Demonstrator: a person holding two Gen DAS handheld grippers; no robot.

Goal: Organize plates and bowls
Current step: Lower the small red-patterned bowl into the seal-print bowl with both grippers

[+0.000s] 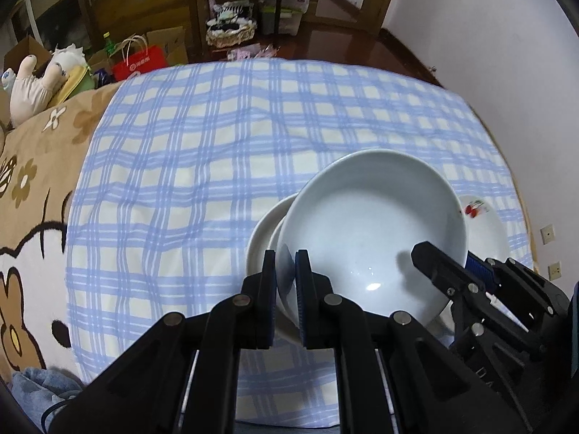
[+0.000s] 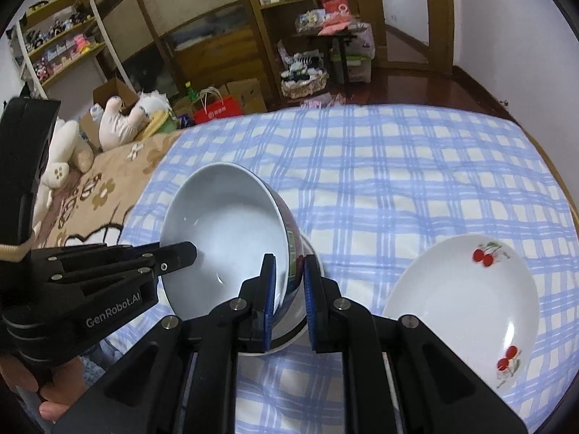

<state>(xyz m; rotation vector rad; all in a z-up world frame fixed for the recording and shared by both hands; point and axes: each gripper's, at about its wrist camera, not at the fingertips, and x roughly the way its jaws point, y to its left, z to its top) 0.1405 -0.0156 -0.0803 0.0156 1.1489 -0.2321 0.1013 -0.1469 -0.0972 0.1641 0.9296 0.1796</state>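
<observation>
Left wrist view: my left gripper [image 1: 286,275] is pinched on the near-left rim of the bowl [image 1: 369,231], which sits tilted over a white dish [image 1: 262,238] on the checked cloth [image 1: 188,166]; the right gripper [image 1: 456,264] clamps the rim opposite. Right wrist view: that gripper [image 2: 289,282] grips the bowl's [image 2: 224,231] right wall, with the cherry plate [image 2: 466,296] near right, apart. I judge the glazed ceramic stiff, slippery and breakable; rim holds suit it.
</observation>
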